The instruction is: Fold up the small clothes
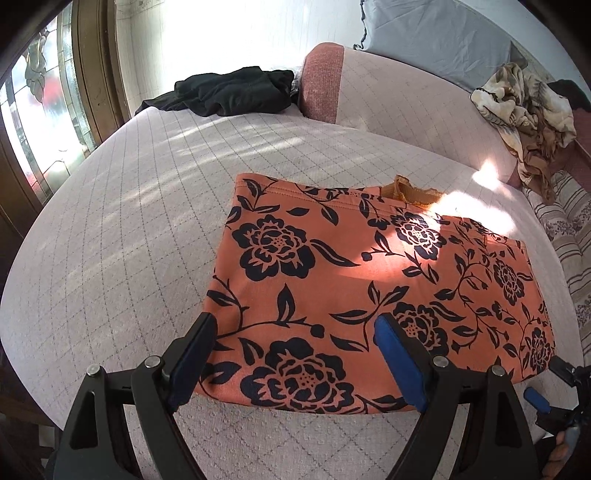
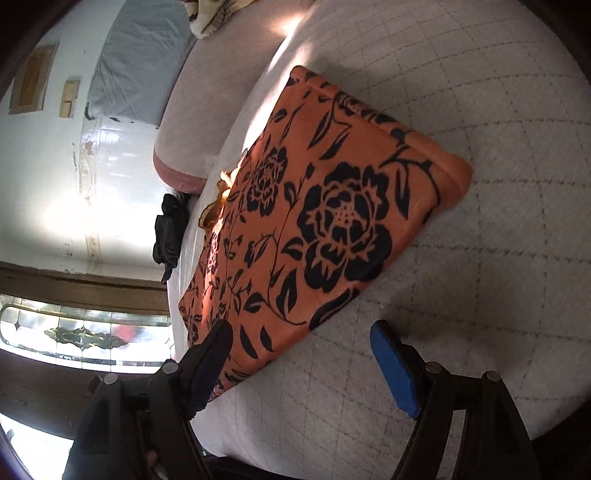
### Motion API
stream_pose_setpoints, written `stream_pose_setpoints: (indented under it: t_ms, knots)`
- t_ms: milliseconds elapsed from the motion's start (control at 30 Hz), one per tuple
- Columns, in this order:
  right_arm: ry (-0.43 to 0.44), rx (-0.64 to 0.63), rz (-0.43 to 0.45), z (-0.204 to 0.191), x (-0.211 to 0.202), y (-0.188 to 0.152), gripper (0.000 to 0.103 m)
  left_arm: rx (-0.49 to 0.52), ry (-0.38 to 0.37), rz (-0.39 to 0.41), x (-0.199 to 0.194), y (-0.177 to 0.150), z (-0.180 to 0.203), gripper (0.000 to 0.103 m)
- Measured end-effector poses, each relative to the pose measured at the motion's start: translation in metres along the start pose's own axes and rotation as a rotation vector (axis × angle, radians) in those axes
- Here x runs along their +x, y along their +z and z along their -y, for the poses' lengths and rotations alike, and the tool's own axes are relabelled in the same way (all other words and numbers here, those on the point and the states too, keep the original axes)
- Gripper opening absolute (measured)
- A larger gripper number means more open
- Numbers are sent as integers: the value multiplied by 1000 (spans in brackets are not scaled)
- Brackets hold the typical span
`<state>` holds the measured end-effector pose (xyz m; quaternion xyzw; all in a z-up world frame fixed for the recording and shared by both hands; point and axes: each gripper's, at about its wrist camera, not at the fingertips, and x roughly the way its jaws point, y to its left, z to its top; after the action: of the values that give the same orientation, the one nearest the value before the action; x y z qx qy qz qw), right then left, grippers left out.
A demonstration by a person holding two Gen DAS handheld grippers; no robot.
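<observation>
An orange garment with black flowers (image 1: 369, 280) lies folded flat on the quilted pale bed cover (image 1: 129, 240). A tan lace edge (image 1: 413, 192) sticks out at its far side. My left gripper (image 1: 295, 332) is open just above the garment's near edge, fingers spread over its near left part. In the right wrist view the same garment (image 2: 325, 206) lies ahead, and my right gripper (image 2: 301, 339) is open at its near corner, empty. The right gripper's tip also shows in the left wrist view (image 1: 554, 384) at the garment's right corner.
A black garment (image 1: 229, 92) lies at the far left of the bed. A pink-edged cushion (image 1: 325, 81) and a grey pillow (image 1: 436, 33) stand at the back. A crumpled beige cloth pile (image 1: 528, 107) sits far right. A stained-glass door (image 1: 40, 96) is left.
</observation>
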<state>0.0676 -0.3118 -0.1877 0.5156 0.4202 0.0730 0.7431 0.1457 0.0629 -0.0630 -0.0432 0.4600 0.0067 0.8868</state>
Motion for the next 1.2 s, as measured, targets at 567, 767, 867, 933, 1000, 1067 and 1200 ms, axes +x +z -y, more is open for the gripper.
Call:
stream_pose_setpoints:
  t_ms: [567,767,867,933,1000,1067,1200]
  knots:
    - [47,79,70,20,-10,33,80,43,44,-57,22,-1,25,87]
    - [48,88,88,20,-12,39,80,60,45,-58,24,-1,35,87]
    - [47,90,97,20,-11,41,80,69,42,-60,26,-1,40,87]
    - [45,92,106,20,-11,42,80,70,36,-57,27,-1,42,87]
    - [42,96,113,19,-10,43,80,71,37,-60,30,-1,45,87]
    - [43,100,120,19,-10,45,80,76,40,-63,33,-1,50,87]
    - [43,101,131,20,-10,48,80,98,53,-62,39,0,60,87]
